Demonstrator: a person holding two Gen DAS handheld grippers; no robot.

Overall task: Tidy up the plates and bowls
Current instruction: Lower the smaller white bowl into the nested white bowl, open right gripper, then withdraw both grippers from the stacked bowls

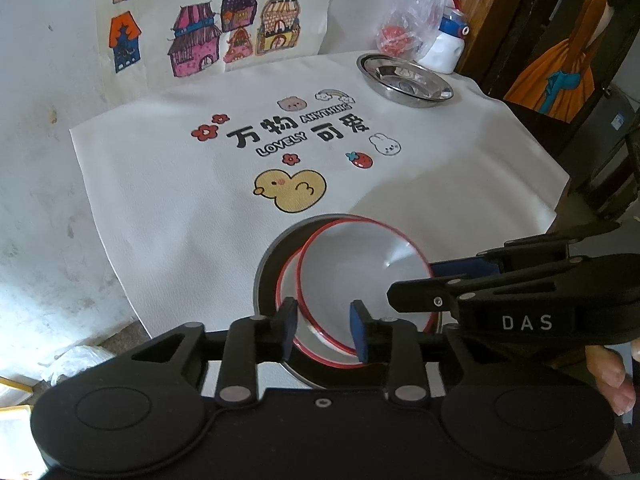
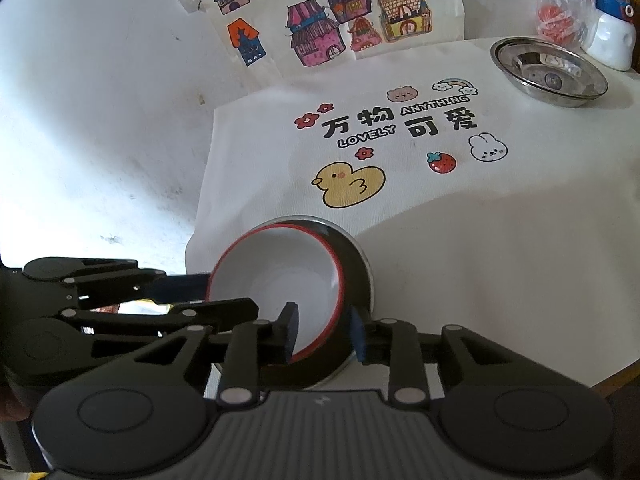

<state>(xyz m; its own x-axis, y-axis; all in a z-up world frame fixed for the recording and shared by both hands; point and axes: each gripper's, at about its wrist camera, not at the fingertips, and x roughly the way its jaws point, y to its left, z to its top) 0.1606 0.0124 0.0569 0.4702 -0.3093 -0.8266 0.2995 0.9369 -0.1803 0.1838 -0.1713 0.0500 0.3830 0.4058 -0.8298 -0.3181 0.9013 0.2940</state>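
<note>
Both my claws, left claw (image 1: pixel 323 330) and right claw (image 2: pixel 325 334), spread around the red-rimmed bowl (image 1: pixel 362 276) nested in the black plate (image 1: pixel 267 280); steel dish (image 1: pixel 406 80) far ahead, unstacked.

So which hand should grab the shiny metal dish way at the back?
Right. The metal dish sits far right, the side where the right gripper is; the left gripper is across the bowl.

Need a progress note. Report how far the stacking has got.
Done: none stacked flat. In hand: white red-rimmed bowl sits tilted in the dark plate, left gripper and right gripper open around its rim. Left: steel dish far across the cloth.
</note>
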